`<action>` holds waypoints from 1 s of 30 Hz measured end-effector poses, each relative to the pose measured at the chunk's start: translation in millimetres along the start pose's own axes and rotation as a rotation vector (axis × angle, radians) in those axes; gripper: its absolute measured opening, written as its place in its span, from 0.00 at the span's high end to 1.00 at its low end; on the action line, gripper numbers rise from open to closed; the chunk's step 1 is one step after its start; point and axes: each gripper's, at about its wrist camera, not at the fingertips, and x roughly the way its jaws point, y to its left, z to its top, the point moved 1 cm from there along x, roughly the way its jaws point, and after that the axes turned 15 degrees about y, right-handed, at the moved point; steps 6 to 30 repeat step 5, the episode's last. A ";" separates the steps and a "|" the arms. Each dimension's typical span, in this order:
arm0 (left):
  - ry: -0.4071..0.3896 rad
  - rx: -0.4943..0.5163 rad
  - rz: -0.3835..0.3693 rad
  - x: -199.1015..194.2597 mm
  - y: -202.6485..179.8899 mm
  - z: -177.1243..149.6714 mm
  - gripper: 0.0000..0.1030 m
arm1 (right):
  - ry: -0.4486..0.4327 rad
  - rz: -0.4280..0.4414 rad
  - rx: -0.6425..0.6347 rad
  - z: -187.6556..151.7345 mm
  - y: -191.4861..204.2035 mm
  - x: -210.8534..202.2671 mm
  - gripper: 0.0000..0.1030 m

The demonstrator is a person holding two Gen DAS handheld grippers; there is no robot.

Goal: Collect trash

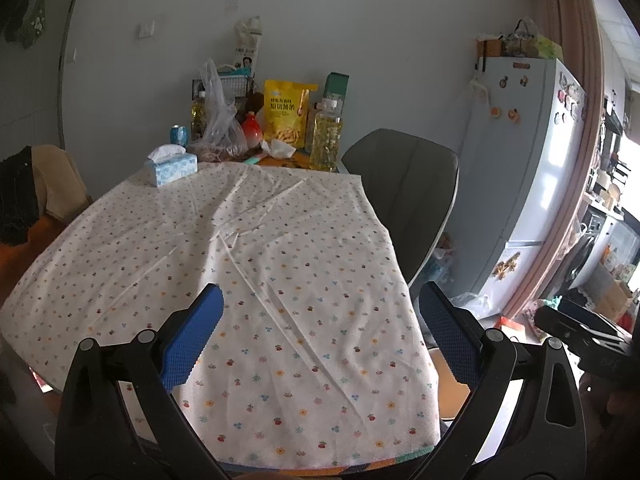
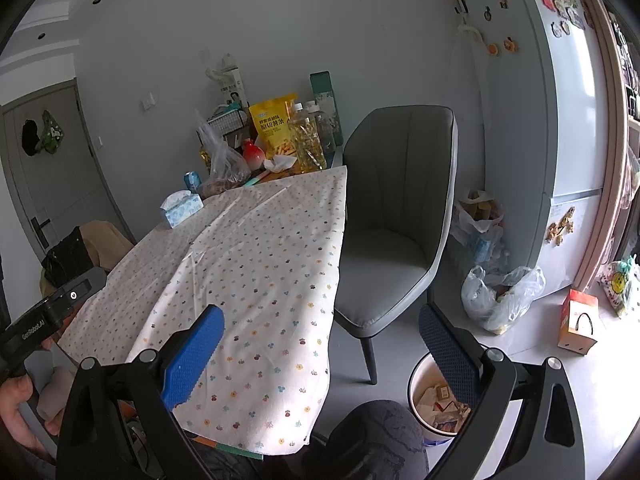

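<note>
Two tools hover over the near end of a worktop (image 1: 120,248) covered by a flower-dotted cloth (image 1: 260,264). The left tool (image 1: 320,320) has its blue pads spread wide with nothing between them. The right tool (image 2: 320,332) is likewise spread and empty, above the cloth's hanging corner. On the floor below the right tool's right pad stands a white waste bin (image 2: 418,384) holding crumpled paper and wrappers. A crumpled white tissue (image 1: 278,147) lies at the worktop's far end, just in front of a yellow snack bag (image 1: 287,112) and beside an oil bottle (image 1: 327,138). A blue tissue box (image 1: 171,166) sits on the cloth's far left corner. A grey chair (image 2: 396,216) stands at the worktop's right side.
</note>
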 end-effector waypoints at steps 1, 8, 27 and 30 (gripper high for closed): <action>-0.001 -0.006 0.014 7.9 2.1 3.0 0.06 | 0.004 -0.002 -0.001 -0.8 -0.4 1.5 0.07; 0.013 -0.066 0.103 53.1 20.0 24.1 0.06 | 0.024 -0.006 -0.004 -1.5 -3.2 9.0 0.07; 0.013 -0.066 0.103 53.1 20.0 24.1 0.06 | 0.024 -0.006 -0.004 -1.5 -3.2 9.0 0.07; 0.013 -0.066 0.103 53.1 20.0 24.1 0.06 | 0.024 -0.006 -0.004 -1.5 -3.2 9.0 0.07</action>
